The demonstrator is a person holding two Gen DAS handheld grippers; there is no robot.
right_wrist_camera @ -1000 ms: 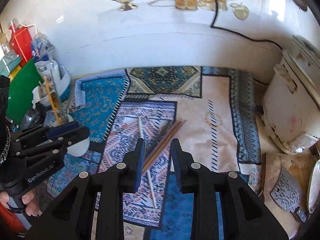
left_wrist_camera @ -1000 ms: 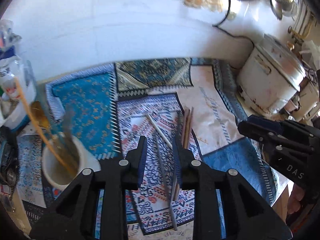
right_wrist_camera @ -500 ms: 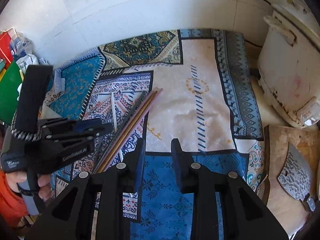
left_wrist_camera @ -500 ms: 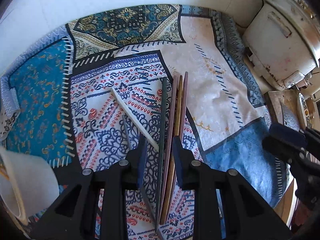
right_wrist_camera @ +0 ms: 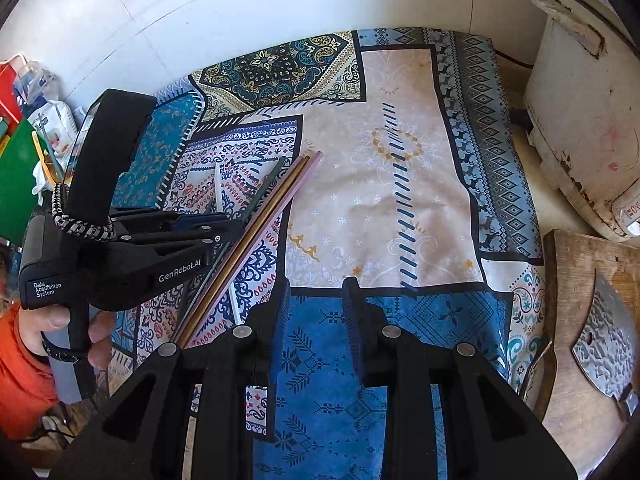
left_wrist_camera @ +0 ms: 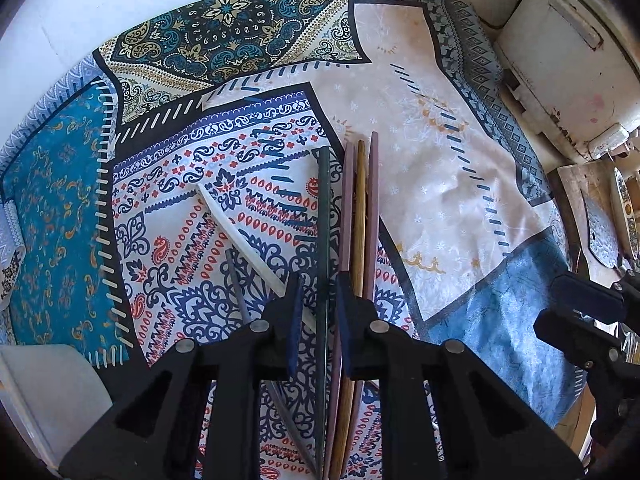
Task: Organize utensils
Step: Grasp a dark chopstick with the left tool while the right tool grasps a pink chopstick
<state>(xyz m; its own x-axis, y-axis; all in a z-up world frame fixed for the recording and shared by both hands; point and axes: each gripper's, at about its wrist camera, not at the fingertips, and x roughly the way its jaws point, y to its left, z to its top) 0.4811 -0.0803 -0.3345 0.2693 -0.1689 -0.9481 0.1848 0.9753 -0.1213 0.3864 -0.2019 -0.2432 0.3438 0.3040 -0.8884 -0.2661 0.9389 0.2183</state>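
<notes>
While lying flat on the patterned cloth [left_wrist_camera: 440,168], dark green chopstick [left_wrist_camera: 325,216] running straight between the closing jaws of the left gripper [left_wrist_camera: 318,300], pads not yet pressing it. Just right of those jaws, pink and wooden chopsticks [left_wrist_camera: 362,208] bunched alongside; just left, white chopstick [left_wrist_camera: 240,236] angled away. Farther right, right gripper [right_wrist_camera: 314,304] hovering with jaws slightly spread, nothing between, over blue cloth.

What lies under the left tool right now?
Under the left tool, whose jaws are closing, the dark green chopstick runs between the fingers on the patterned cloth. The pink and gold chopsticks pass beneath the right-hand finger. Its black body hides their lower lengths.
</notes>
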